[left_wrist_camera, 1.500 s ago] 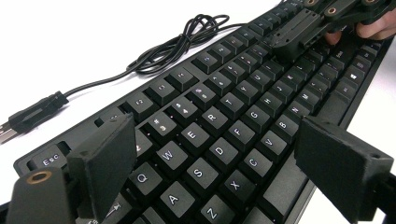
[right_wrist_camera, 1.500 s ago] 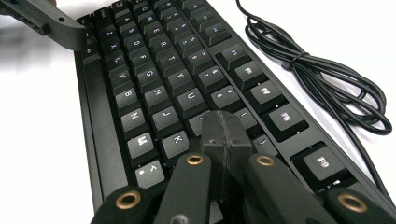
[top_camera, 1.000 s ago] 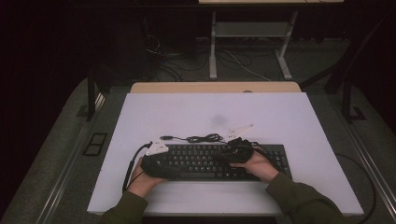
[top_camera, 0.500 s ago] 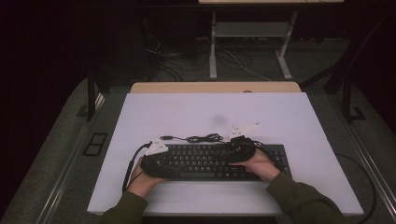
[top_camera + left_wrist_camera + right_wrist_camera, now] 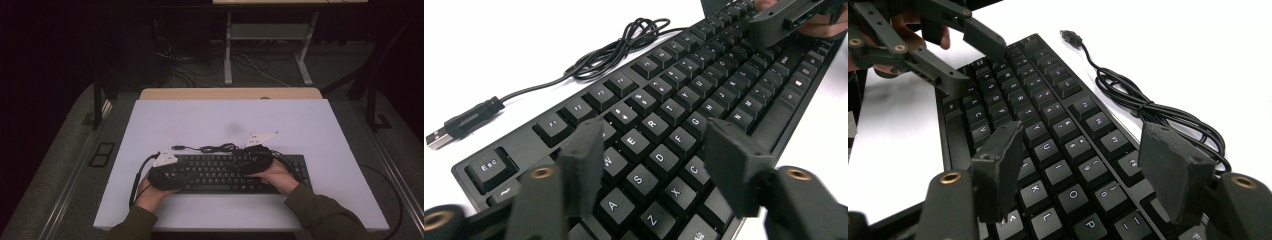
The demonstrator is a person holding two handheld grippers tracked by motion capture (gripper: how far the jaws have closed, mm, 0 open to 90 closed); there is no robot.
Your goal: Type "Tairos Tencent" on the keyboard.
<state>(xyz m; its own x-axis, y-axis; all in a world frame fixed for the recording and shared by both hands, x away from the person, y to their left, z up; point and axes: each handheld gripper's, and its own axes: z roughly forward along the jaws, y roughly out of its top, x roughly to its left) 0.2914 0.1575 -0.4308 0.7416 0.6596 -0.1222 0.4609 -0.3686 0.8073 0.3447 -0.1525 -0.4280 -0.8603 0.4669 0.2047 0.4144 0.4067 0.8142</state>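
Keyboard [image 5: 225, 173]: black, full-width, low-profile case with matte black keycaps and pale legends; Esc and the function row run along the far edge, letter rows below, a broad unkeyed strip of case at the near edge. Lies flat on the white counter [image 5: 310, 125], toward the person's side and roughly centred left to right, long edge parallel to the counter's near edge. Cable [image 5: 220, 148]: thin, black, gathered in a loose bundle on the counter just beyond the keyboard's far edge, ending in a USB plug [image 5: 438, 136] that lies free on the white surface past the Esc corner. Left claw [image 5: 651, 162]: jaws spread wide, clasping nothing, poised over the left letter block about the W, S, D and C keys; whether the pads touch the keycaps cannot be told. Right claw [image 5: 1083, 165]: jaws likewise parted and empty, over the right-hand letter and number keys about U, K, O and 9. Each claw is held by a hand resting at the keyboard's near edge, sleeves olive green.
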